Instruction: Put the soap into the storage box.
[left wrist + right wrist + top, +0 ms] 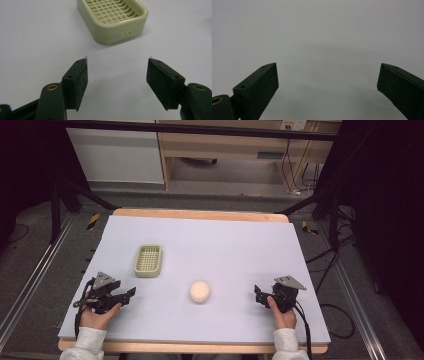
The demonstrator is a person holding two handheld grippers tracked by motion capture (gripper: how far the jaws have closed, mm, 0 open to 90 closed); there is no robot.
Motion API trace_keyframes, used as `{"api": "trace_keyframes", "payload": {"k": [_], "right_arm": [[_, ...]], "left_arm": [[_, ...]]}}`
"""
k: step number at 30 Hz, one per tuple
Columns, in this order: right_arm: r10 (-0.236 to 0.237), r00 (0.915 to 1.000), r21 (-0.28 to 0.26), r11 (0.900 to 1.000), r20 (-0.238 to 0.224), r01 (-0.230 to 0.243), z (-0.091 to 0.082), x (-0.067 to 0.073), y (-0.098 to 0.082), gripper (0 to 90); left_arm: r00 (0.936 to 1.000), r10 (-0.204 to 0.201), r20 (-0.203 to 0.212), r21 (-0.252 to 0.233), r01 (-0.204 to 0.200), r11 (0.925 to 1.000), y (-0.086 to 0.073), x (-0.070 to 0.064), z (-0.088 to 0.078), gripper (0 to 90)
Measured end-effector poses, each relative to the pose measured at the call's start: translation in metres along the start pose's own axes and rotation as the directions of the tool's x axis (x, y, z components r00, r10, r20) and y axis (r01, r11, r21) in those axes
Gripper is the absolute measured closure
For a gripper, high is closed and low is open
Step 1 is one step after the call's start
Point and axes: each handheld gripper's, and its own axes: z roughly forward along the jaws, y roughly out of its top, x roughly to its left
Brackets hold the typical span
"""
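Note:
A pale green soap dish (148, 260) with a grid insert sits on the left half of the table mat, empty. A cream round soap bar (199, 291) lies near the middle front. My left gripper (131, 295) rests low at the front left, pointing right, its jaws apart and empty. In the left gripper view the soap dish (112, 20) lies just beyond my left gripper (117, 75). My right gripper (257, 295) sits at the front right, pointing left toward the soap. In the right gripper view my right gripper (328, 80) stands wide open over bare mat.
A pale lilac mat (225, 245) covers the wooden table (200, 214). Dark frame legs and cables stand on the floor at both sides. A wooden bench (225, 150) is behind the table.

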Motion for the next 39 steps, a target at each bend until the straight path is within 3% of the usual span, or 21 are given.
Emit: {"api": "trace_keyframes", "payload": {"k": [14, 28, 39], "right_arm": [[-0.005, 1.0000, -0.003, 1.000, 0.003, 0.005, 0.000, 0.001, 0.000, 3.9], [-0.010, 0.9999, 0.002, 1.000, 0.012, 0.010, 0.000, 0.001, 0.000, 3.9], [-0.008, 0.9999, 0.007, 1.000, 0.006, 0.008, 0.000, 0.001, 0.000, 4.0]], "left_arm": [[0.9990, 0.045, 0.002, 0.017, -0.045, 0.9988, 0.003, -0.023, 0.002, 32.2], [0.9929, 0.108, 0.050, 0.028, -0.109, 0.9936, 0.004, -0.042, 0.007, 29.2], [0.9901, 0.120, 0.072, 0.014, -0.121, 0.9925, 0.007, -0.051, 0.007, 26.9]]}}
